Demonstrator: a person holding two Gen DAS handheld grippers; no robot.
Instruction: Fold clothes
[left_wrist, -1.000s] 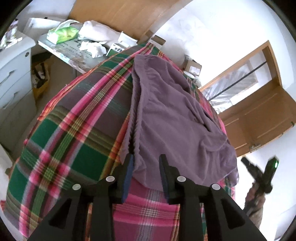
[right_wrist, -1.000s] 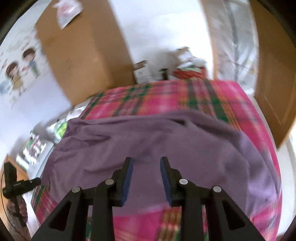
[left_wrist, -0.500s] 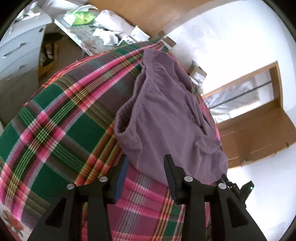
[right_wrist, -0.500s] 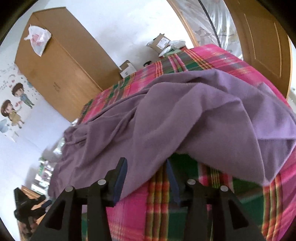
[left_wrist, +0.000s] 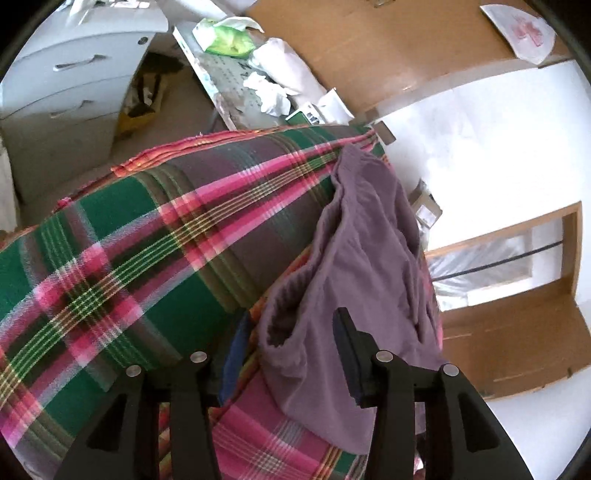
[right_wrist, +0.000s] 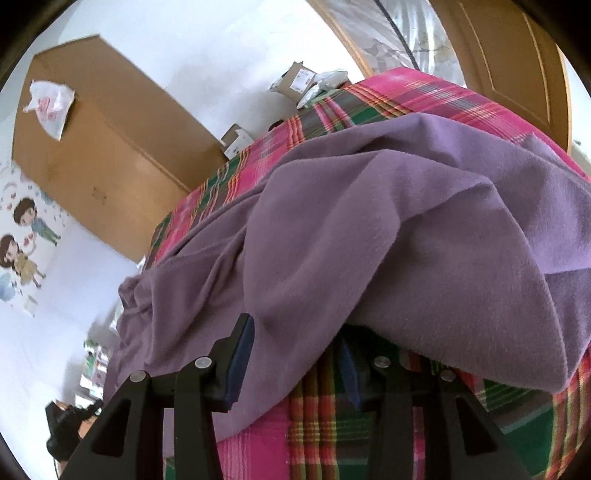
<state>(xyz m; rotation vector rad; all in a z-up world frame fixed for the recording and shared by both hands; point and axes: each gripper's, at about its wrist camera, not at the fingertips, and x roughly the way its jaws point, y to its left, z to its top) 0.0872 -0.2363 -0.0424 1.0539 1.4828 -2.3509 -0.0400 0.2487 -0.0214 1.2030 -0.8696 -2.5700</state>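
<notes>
A purple garment (left_wrist: 369, 240) lies crumpled on a bed with a pink and green plaid sheet (left_wrist: 129, 258). My left gripper (left_wrist: 290, 354) is open and low over the sheet. The garment's ribbed hem corner sits between its two fingers. In the right wrist view the same purple garment (right_wrist: 406, 229) fills the middle, spread over the plaid sheet (right_wrist: 406, 96). My right gripper (right_wrist: 295, 362) is open at the garment's near edge. A fold of cloth hangs down between its fingers and partly covers the right finger.
A white drawer unit (left_wrist: 74, 74) and a cluttered side table (left_wrist: 229, 99) stand beyond the bed's far corner. A wooden wardrobe (right_wrist: 92, 147) and cardboard boxes (right_wrist: 299, 81) line the wall. A wooden door (right_wrist: 517, 74) stands at the right.
Both grippers have dropped lower and moved in on the garment. Its edge now lies between each pair of fingers, and the cloth has bunched up.
</notes>
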